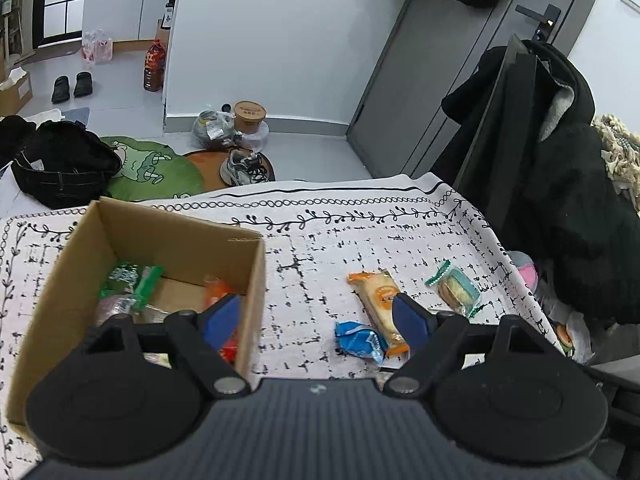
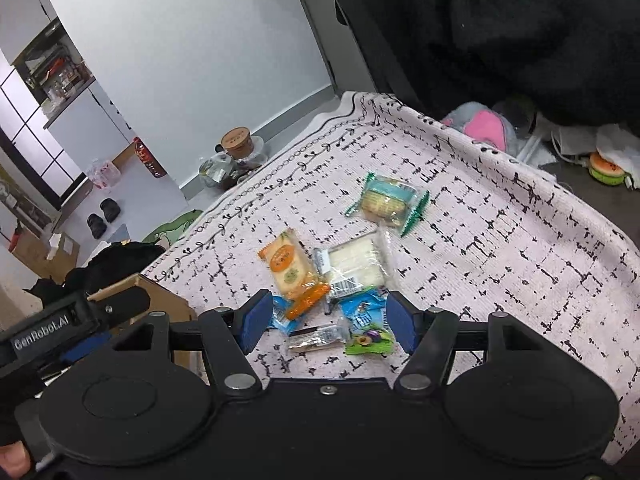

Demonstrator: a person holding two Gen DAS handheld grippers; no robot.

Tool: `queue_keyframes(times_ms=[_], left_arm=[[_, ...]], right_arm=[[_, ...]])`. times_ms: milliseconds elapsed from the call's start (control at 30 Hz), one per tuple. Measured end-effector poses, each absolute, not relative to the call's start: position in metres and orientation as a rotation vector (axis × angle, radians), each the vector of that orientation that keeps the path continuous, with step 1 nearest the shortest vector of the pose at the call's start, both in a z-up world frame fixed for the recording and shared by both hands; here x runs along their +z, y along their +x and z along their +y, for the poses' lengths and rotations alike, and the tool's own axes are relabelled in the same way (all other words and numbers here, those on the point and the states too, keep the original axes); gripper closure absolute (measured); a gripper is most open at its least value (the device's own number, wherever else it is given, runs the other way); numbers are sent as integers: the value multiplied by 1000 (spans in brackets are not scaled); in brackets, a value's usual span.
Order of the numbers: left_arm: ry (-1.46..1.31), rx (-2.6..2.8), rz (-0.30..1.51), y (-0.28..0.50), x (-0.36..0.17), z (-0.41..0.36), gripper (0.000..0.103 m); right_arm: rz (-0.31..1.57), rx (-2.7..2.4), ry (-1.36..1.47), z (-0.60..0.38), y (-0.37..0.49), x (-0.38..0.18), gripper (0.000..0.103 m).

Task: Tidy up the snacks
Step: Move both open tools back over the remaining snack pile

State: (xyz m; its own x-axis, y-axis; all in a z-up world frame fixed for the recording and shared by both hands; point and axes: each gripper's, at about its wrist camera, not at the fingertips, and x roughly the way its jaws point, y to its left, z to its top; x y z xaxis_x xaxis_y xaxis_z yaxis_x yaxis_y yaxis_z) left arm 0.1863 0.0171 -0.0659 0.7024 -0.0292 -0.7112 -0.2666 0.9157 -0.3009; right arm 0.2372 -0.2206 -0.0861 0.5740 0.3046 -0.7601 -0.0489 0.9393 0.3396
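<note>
Both grippers, left (image 1: pixel 316 316) and right (image 2: pixel 325 322), tilt downward, jaws wide, empty.

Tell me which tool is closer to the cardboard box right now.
Left. The left tool hangs over the cardboard box, one finger above its inside. The right tool is off to the side, over the loose snacks on the tablecloth.

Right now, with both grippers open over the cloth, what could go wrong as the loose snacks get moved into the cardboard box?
1. The blue packet, the green packet and a small dark bar overlap under the right gripper; closing may catch two at once.
2. The left gripper straddles the cardboard box wall and may knock it.
</note>
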Motion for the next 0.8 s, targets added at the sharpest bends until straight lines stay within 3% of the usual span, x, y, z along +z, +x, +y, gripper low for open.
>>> queue_keyframes(times_ms=[500,800], left_arm=[[-326,118,878,214,-99,-25,24],[-318,121,907,232,-127,-38,27]], right_arm=[[1042,246,377,-230,253,-131,41],[1056,219,393,-234,271,-154,48]])
